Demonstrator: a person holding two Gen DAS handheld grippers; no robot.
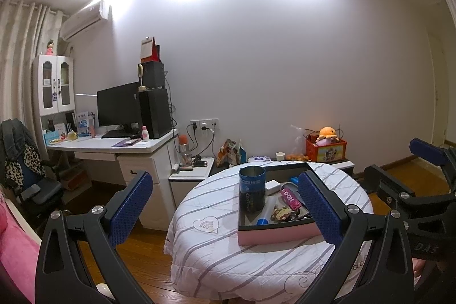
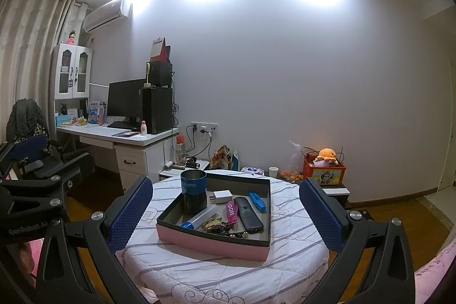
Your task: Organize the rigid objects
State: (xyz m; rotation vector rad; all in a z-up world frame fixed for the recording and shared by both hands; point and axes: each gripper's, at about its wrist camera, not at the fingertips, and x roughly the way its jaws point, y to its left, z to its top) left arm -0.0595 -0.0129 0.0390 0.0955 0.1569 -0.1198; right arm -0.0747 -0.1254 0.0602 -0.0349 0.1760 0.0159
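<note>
A pink box (image 2: pixel 211 242) with a dark lining sits on the round cloth-covered table (image 2: pixel 228 275). In it are a blue tin can (image 2: pixel 193 191), a white charger (image 2: pixel 221 196), a black remote (image 2: pixel 250 214), a blue lighter-like item (image 2: pixel 257 201), a pink tag (image 2: pixel 231 212), a clear tube with a blue cap (image 2: pixel 199 218) and keys (image 2: pixel 216 227). The box also shows in the left wrist view (image 1: pixel 279 235). My left gripper (image 1: pixel 225 207) is open and empty above the table's near side. My right gripper (image 2: pixel 226 211) is open and empty in front of the box.
A white desk (image 2: pixel 114 133) with monitor and computer tower stands at the left, an office chair (image 1: pixel 31 184) beside it. A low stand behind the table holds snack bags (image 2: pixel 225 157), a paper cup (image 2: pixel 273 171) and a red toy box (image 2: pixel 325 173). Wooden floor lies around.
</note>
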